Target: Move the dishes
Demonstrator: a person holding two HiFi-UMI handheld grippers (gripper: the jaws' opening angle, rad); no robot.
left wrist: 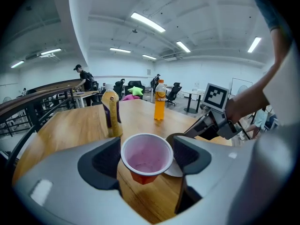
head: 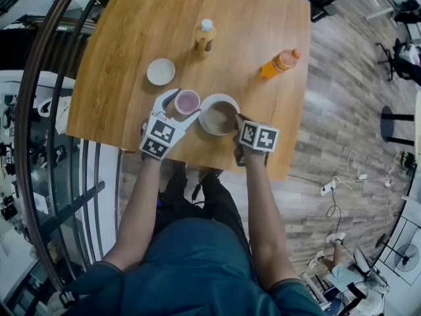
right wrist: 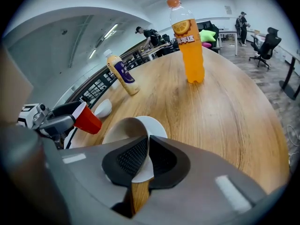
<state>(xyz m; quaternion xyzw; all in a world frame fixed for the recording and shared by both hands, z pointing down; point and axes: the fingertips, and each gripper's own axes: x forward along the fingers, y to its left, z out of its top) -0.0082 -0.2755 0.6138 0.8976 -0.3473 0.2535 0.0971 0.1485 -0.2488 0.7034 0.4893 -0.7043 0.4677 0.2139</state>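
Observation:
A red cup (head: 187,100) with a pale pink inside sits between the jaws of my left gripper (head: 183,105), which is shut on its sides. In the left gripper view the cup (left wrist: 146,159) hangs above the wood, both pads against its rim. The right gripper view shows it tilted (right wrist: 88,120). A white bowl (head: 217,116) with a brown inside rests right of the cup. My right gripper (head: 237,122) is shut on its near rim, one pad inside and one outside (right wrist: 146,146). The bowl (right wrist: 125,128) touches the wooden table (head: 131,97).
A small white bowl (head: 160,71) lies behind the left gripper. A yellow drink bottle (head: 204,38) stands mid-table and an orange soda bottle (head: 279,62) to its right. The table's front edge runs just under both grippers. A dark railing (head: 39,110) curves along the left.

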